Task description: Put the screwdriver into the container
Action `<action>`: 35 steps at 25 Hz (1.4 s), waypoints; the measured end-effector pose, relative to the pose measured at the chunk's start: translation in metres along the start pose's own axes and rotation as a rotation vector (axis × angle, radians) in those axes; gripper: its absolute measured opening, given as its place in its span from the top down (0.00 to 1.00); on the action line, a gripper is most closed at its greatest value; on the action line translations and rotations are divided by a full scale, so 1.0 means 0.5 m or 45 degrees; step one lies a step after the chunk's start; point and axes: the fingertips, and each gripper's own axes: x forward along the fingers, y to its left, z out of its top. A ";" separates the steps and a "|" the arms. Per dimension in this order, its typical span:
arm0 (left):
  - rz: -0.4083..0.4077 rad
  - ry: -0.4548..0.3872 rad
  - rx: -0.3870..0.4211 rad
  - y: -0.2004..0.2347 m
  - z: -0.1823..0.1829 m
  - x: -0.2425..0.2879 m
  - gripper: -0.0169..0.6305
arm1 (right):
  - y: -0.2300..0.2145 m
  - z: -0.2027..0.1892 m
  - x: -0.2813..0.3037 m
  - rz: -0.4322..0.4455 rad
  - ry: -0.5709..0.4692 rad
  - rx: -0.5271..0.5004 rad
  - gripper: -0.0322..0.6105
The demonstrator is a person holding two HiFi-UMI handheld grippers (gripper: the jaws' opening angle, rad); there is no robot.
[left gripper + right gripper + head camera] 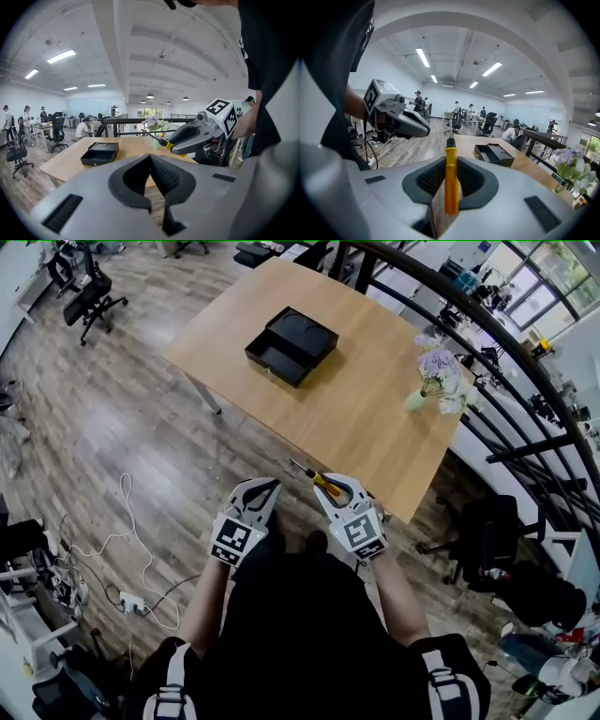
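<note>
The screwdriver point(324, 485), yellow-handled with a thin metal shaft, is clamped in my right gripper point(325, 481), just off the near edge of the wooden table point(375, 427). In the right gripper view the screwdriver point(451, 180) stands upright between the pads, its shaft pointing forward. The container point(292, 344), an open black box, lies at the table's far left, well ahead of both grippers; it also shows as the container point(99, 153) and container point(494, 154). My left gripper point(272, 486) is beside the right one, its jaws closed together with nothing between them point(150, 157).
A vase of pale flowers point(437, 373) stands at the table's right edge. A dark railing point(487, 334) runs behind the table. Office chairs point(89, 292) and a white cable with a power strip point(131, 601) are on the wooden floor at the left.
</note>
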 end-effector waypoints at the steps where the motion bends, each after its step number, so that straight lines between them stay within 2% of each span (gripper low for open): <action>1: -0.005 -0.003 0.003 0.008 0.001 0.002 0.94 | -0.003 0.001 0.006 -0.005 0.004 0.003 0.81; 23: -0.107 -0.023 0.067 0.212 -0.007 -0.010 0.94 | -0.022 0.057 0.167 -0.146 0.035 0.051 0.81; 35: -0.161 -0.024 0.078 0.278 -0.033 -0.027 0.94 | -0.002 0.069 0.228 -0.208 0.054 0.085 0.81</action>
